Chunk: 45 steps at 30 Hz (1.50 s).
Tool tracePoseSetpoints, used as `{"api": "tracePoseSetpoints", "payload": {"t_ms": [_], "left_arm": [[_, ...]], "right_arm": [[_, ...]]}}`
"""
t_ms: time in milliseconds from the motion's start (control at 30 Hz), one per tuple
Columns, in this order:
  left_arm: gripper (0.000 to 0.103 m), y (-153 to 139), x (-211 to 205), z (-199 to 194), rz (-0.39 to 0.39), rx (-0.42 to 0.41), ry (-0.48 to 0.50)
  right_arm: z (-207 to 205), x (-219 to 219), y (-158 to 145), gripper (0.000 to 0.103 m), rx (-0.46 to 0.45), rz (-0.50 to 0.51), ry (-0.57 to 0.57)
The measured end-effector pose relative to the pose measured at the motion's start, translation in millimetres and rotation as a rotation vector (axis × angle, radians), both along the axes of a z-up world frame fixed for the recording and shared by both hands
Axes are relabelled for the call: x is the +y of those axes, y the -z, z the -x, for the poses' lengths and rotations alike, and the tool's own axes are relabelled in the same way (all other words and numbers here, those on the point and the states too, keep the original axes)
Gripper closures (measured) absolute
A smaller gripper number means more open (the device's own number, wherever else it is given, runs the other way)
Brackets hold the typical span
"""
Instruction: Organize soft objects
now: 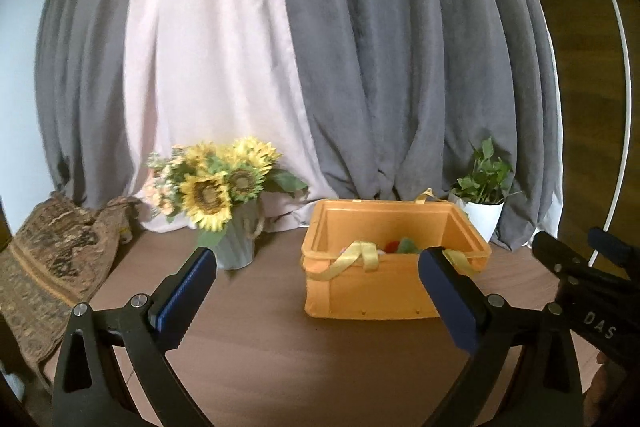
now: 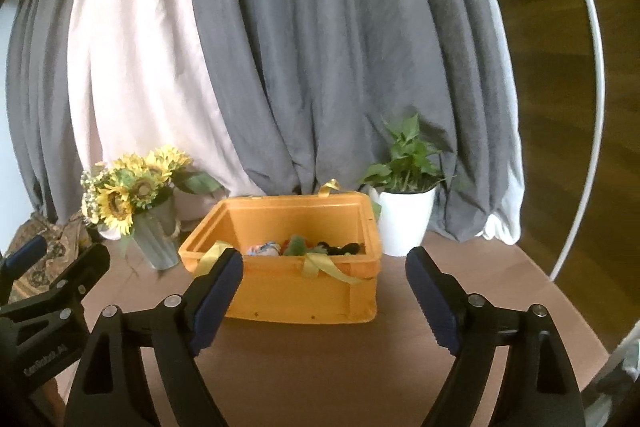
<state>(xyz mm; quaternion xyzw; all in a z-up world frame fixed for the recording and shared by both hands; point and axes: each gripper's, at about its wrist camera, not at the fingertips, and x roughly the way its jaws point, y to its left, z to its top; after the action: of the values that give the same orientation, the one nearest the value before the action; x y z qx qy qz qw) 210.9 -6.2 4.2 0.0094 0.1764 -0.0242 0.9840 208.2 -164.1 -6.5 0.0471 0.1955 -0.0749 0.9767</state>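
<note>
From the left wrist, the left gripper (image 1: pixel 316 287) hangs above the brown table (image 1: pixel 260 347) with its jaws spread wide and nothing between them; the orange crate (image 1: pixel 372 291) stands just ahead, yellow ribbon handles (image 1: pixel 360 255) draped over its near rim and soft toys (image 1: pixel 400 246) lying inside. A sunflower vase (image 1: pixel 236 243) stands to the crate's left. From the right wrist, the right gripper (image 2: pixel 324 291) is likewise open and empty, facing the same crate, where the small plush items (colours only, shapes unclear) rest on the floor. A white potted plant (image 2: pixel 404 223) stands just beside the crate's right corner. Judged from here, a careless sweep could snag a loose ribbon and drag the crate, or knock over the pot or vase.
</note>
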Motion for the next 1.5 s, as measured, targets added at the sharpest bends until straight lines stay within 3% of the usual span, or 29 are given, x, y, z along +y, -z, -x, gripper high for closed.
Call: {"api": "tracePoseSetpoints", "payload": {"t_ms": [233, 800, 1500], "left_arm": [[0.0, -8, -1, 60, -0.001, -0.016, -0.032], [0.0, -22, 1, 172, -0.007, -0.033, -0.069], [0.0, -30, -5, 217, 0.002, -0.069, -0.063]], "right_arm": [[56, -7, -12, 0.009, -0.032, 0.028, 0.01], [167, -7, -23, 0.009, -0.083, 0.029, -0.036], [217, -11, -29, 0.009, -0.122, 0.019, -0.039]]}}
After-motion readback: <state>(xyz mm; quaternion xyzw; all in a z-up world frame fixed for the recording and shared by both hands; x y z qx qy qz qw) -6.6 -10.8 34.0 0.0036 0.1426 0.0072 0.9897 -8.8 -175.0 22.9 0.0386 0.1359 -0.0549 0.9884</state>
